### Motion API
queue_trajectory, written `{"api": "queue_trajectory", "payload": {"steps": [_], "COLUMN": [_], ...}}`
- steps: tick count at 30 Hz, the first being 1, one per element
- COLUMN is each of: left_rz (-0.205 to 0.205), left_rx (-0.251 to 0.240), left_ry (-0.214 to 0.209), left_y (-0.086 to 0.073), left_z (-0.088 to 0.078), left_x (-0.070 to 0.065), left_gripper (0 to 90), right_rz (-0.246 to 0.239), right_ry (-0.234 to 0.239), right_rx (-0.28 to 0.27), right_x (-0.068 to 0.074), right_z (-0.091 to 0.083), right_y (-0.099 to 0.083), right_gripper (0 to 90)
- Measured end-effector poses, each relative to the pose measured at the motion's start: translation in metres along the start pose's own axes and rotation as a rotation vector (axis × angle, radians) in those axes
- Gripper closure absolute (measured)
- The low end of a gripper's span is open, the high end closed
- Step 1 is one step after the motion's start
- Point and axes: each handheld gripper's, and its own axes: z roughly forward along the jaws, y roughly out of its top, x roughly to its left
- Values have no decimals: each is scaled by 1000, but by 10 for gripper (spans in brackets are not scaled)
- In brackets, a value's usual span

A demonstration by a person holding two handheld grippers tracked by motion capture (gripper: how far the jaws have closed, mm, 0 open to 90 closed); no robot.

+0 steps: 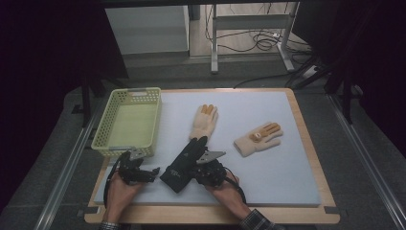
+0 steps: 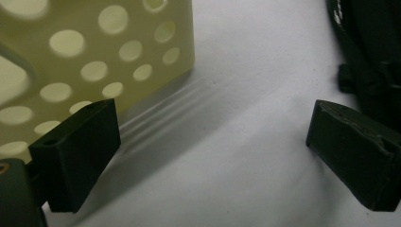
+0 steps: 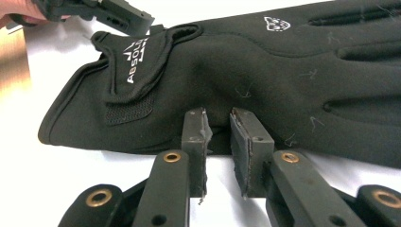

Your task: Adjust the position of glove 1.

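A black glove [image 1: 184, 163] lies near the front middle of the white mat [image 1: 268, 177], fingers pointing away toward a beige glove [image 1: 205, 122]. My right gripper [image 1: 195, 168] sits at its near edge. In the right gripper view the jaws of my right gripper [image 3: 218, 118] stand close together, pinching a small fold of the black glove [image 3: 236, 61] at its side edge. My left gripper [image 1: 151, 172] is to the left of the glove's cuff. In its own view my left gripper [image 2: 213, 120] is wide open over bare mat, the black glove [image 2: 369, 47] just beyond its right jaw.
A pale yellow perforated basket [image 1: 127, 91] stands at the mat's left, its wall [image 2: 94, 56] close to the left jaw. A second beige glove [image 1: 258, 138] lies to the right. The other gripper [image 3: 118, 14] sits by the black glove's cuff.
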Motion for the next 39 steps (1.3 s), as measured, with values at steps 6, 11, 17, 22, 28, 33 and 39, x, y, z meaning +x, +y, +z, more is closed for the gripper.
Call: {"api": "queue_trajectory", "payload": {"steps": [6,11,17,22,28,33,39], "left_rz": [-33,-33,-34,-35,-35,-24,-38], "left_rx": [-15,-14,-17,-19,-19,-10,0], "left_ry": [-44,-44,-46,-47,-48,-63,-110], "left_y": [-4,-4,-5,-5,-5,-5,-6], "left_z": [1,2,2,2,2,2,-5], "left_x": [5,5,5,5,6,5,6], "left_gripper": [39,38,36,36,36,1,4], "right_rz": [-6,-30,-10,-1,26,81,100], "right_ry": [21,-17,-84,-155,-238,-291,-313], "right_rx": [9,0,0,-6,16,13,22], "right_x": [0,-6,-29,-49,-76,-96,-110], "right_z": [-7,-27,-51,-70,-91,-107,-113], "right_y": [0,-3,-13,-25,-45,-62,-75], "right_gripper": [657,593,504,398,282,235,191]}}
